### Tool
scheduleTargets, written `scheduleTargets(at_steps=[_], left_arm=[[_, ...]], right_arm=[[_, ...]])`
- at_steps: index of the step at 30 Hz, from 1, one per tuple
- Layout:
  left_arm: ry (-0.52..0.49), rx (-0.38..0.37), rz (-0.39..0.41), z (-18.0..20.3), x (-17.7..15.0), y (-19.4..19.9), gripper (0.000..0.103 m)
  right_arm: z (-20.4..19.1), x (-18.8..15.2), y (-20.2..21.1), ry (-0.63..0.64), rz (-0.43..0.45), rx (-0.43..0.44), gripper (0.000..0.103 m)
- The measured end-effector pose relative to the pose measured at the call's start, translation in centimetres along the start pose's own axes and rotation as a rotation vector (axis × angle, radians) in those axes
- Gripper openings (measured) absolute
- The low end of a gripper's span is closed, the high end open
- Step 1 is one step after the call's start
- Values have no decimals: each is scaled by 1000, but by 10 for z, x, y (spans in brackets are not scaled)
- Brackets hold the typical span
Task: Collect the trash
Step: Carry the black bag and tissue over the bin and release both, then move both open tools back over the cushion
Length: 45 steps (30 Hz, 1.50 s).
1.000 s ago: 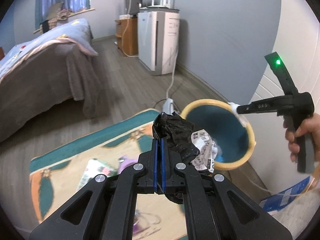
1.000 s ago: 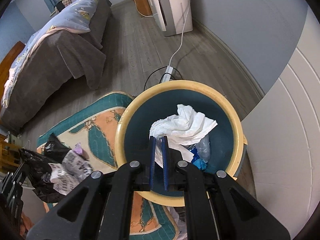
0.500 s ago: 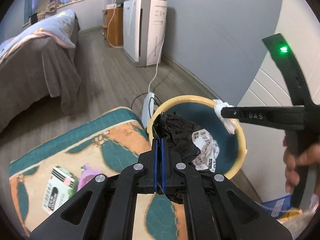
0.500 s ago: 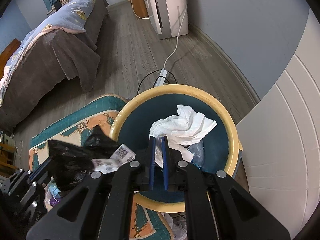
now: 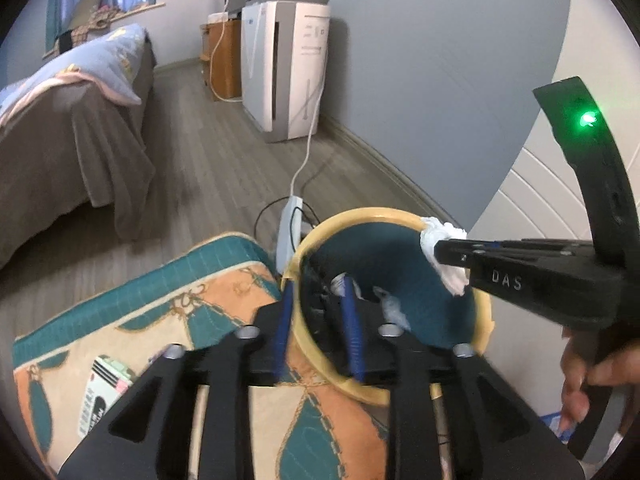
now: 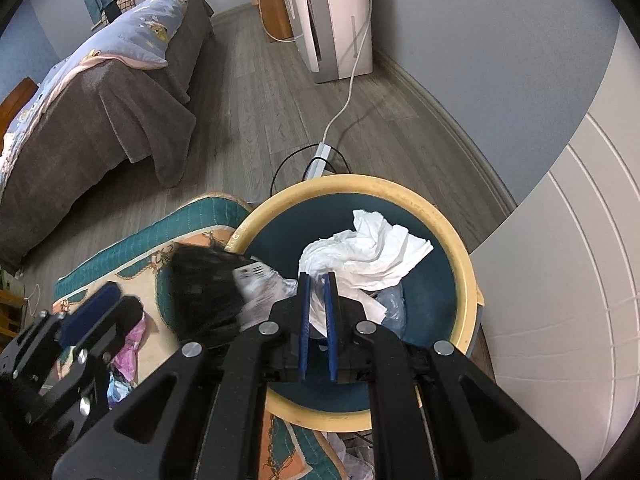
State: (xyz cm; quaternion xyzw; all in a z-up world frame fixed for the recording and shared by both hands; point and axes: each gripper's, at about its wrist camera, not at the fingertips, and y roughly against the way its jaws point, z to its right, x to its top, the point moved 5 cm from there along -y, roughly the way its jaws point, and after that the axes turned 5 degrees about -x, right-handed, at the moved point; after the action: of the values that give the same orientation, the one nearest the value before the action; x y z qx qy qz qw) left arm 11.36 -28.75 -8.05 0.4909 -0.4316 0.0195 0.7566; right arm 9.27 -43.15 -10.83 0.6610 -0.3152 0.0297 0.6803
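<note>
Your left gripper is opening, nothing between its pads – the black bag is blurred over the bin rim just ahead. Your right gripper stays – no, is – clamped on white tissue above the bin.

A home bedroom: made bed, patterned rug, grey plank floor.
</note>
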Motion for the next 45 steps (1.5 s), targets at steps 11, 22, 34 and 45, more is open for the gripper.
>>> scheduleTargets(at_steps=[11, 22, 34, 45], left_arm=[[37, 123, -13, -51, -23, 30, 88], [66, 279, 29, -128, -32, 118, 96], [223, 379, 53, -201, -70, 183, 97], [282, 348, -10, -232, -102, 167, 97]], right_arm=[[-15, 5, 11, 23, 31, -23, 78], [-51, 7, 28, 69, 52, -1, 97], [-110, -3, 39, 175, 70, 0, 97], [-171, -33, -3, 309, -6, -16, 97]])
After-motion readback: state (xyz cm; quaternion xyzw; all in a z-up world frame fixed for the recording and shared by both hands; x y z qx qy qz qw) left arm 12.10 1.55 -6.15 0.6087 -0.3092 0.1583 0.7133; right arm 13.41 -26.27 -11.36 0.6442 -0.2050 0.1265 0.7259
